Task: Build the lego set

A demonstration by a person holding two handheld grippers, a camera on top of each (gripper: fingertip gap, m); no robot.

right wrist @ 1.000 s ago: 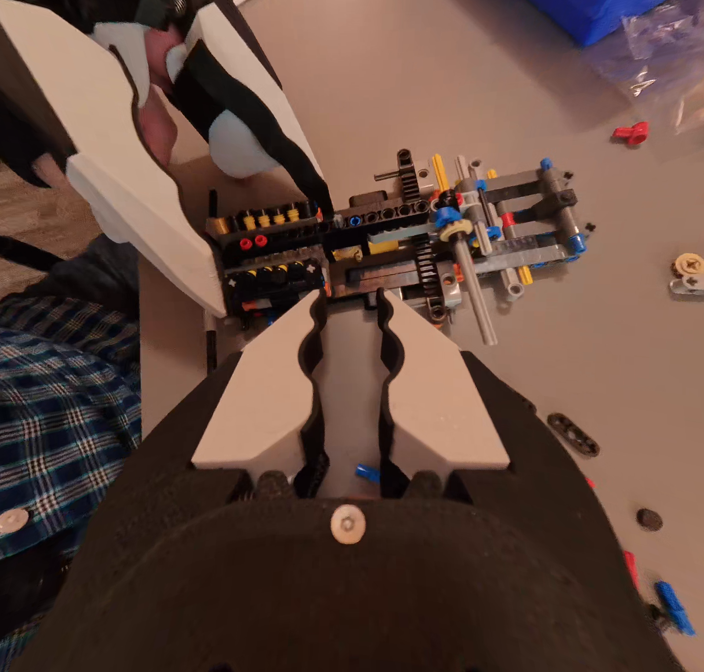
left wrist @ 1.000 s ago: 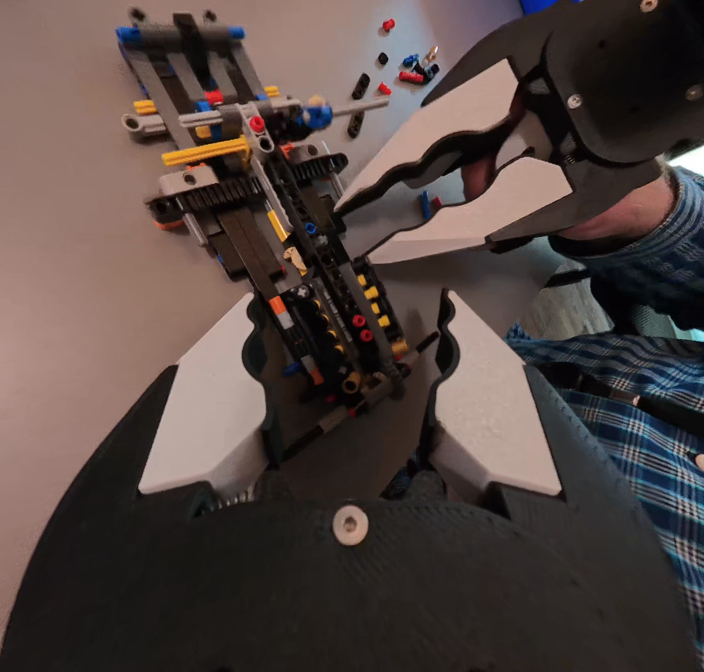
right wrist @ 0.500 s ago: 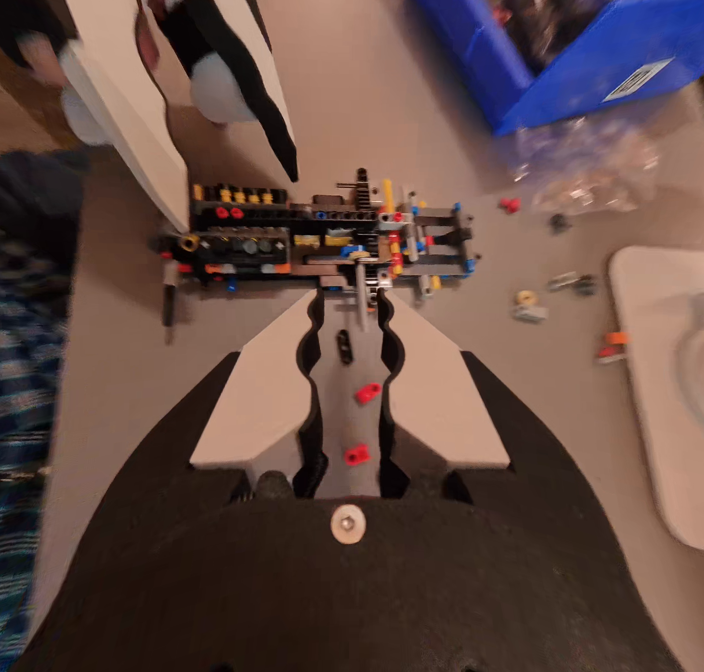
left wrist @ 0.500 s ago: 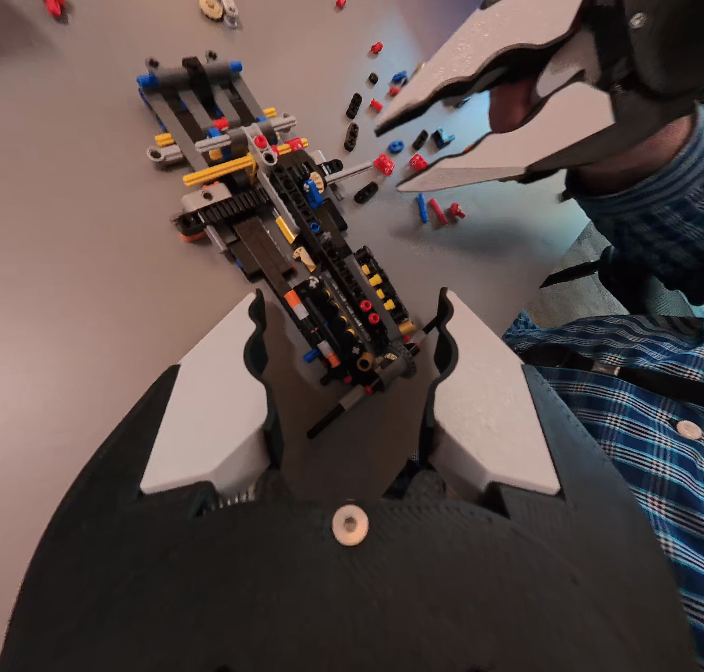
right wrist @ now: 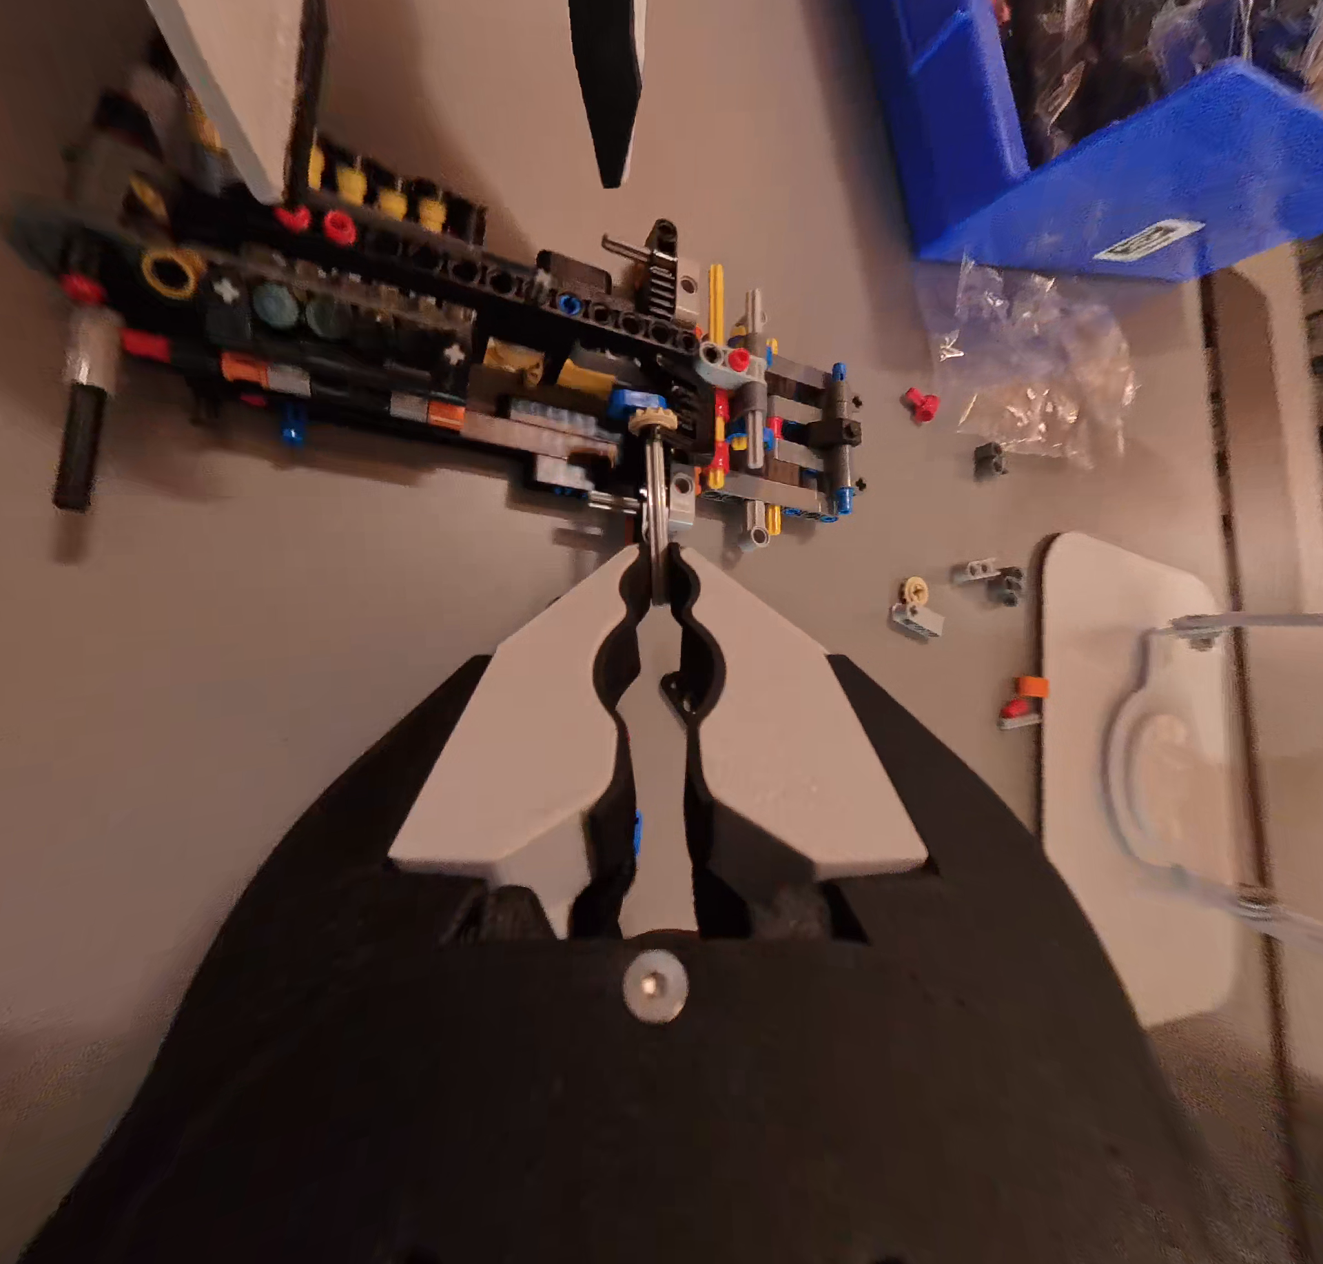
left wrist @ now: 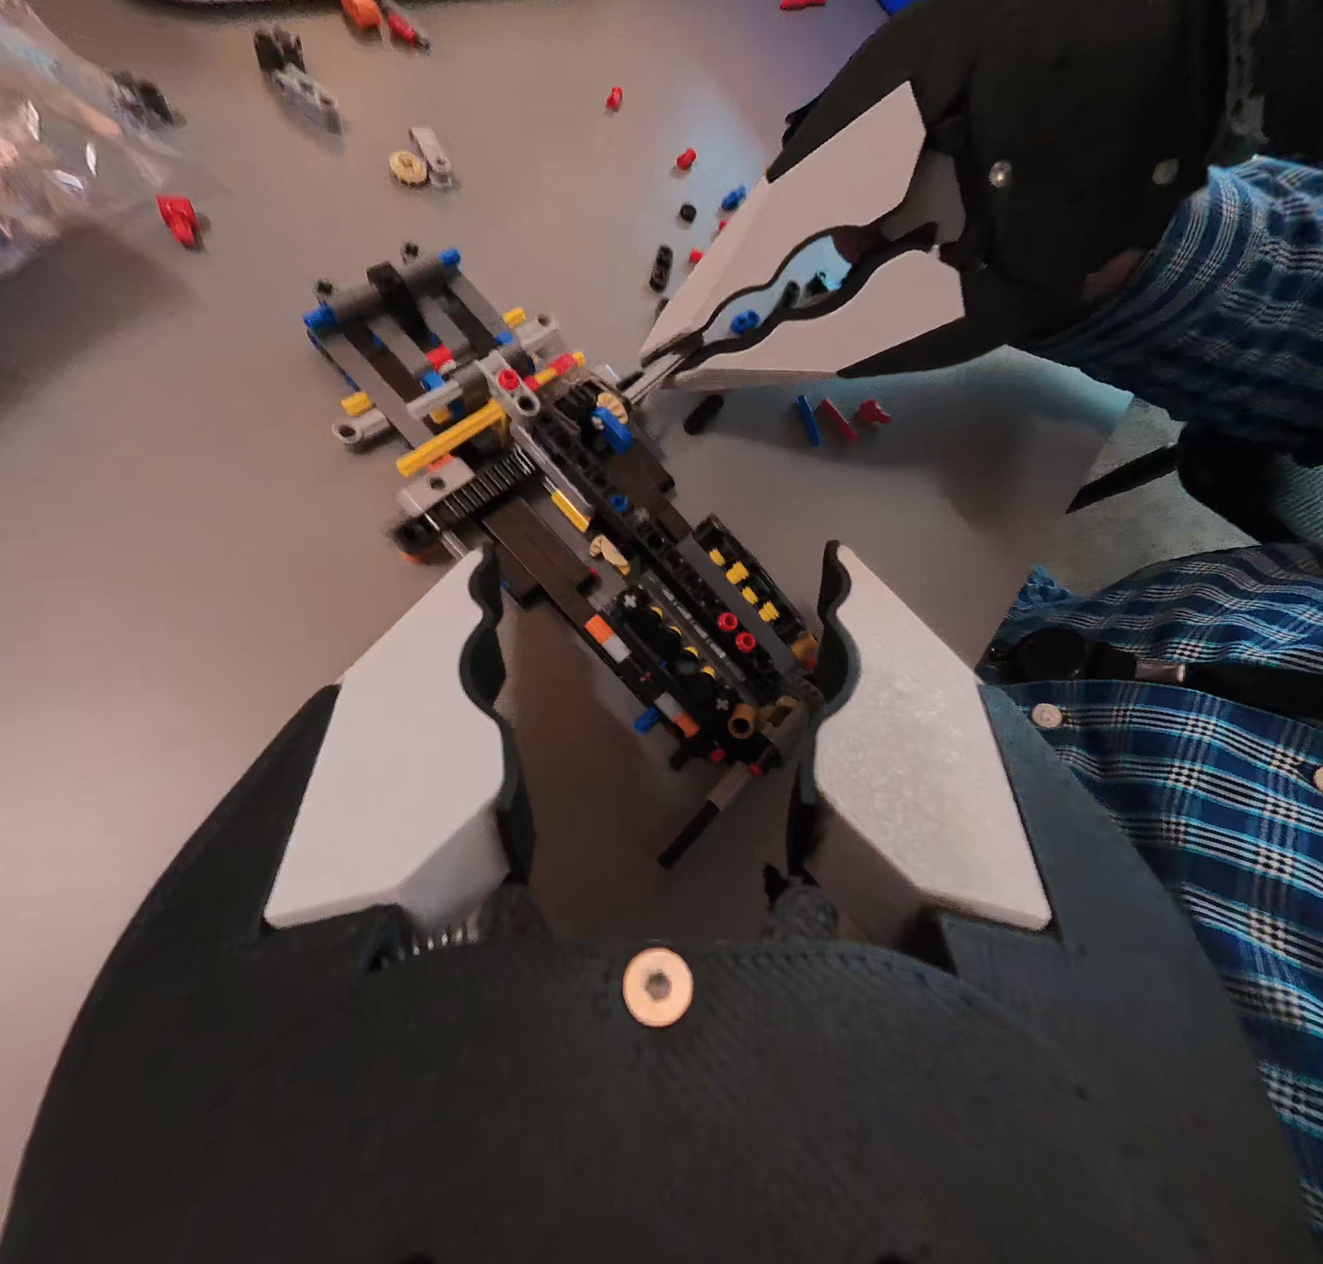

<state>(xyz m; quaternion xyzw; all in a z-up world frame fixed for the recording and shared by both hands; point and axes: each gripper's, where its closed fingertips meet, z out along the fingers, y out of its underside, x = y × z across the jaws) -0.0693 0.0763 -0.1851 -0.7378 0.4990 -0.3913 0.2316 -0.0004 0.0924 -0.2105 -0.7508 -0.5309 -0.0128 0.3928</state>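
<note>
Between the parted fingers of my left tongs [left wrist: 655, 664] sits the near end of the lego model [left wrist: 573, 506]. These tongs stand wide open and grip nothing, though the right-hand finger looks to be touching or just beside the model's corner; I cannot tell which. One long model lies flat on the desk [left wrist: 179, 585], running away from me toward the far left.

I judge it light but fragile: a stiff spine of black beams with small pins and gears pushed in along it that could pop loose under a sideways squeeze. The safest hold, I think, is across the solid black block at the near end, not on the thin yellow bar or the open grey frame at the far end.

Further out on the right, my right tongs [right wrist: 655, 571] are closed on the one grey axle [right wrist: 655, 499] that sticks out of the model's side behind a tan gear [right wrist: 650, 422]. That axle is thin, smooth and likely slippery, so I would keep any push or pull straight along its length.

Beyond, loose parts are scattered over the desk, too many and too blurred for a sure count. I do make out one clear plastic bag [right wrist: 1031, 363], one blue bin [right wrist: 1117, 127] at the far right, and one pale tray [right wrist: 1117, 764] on the right.
</note>
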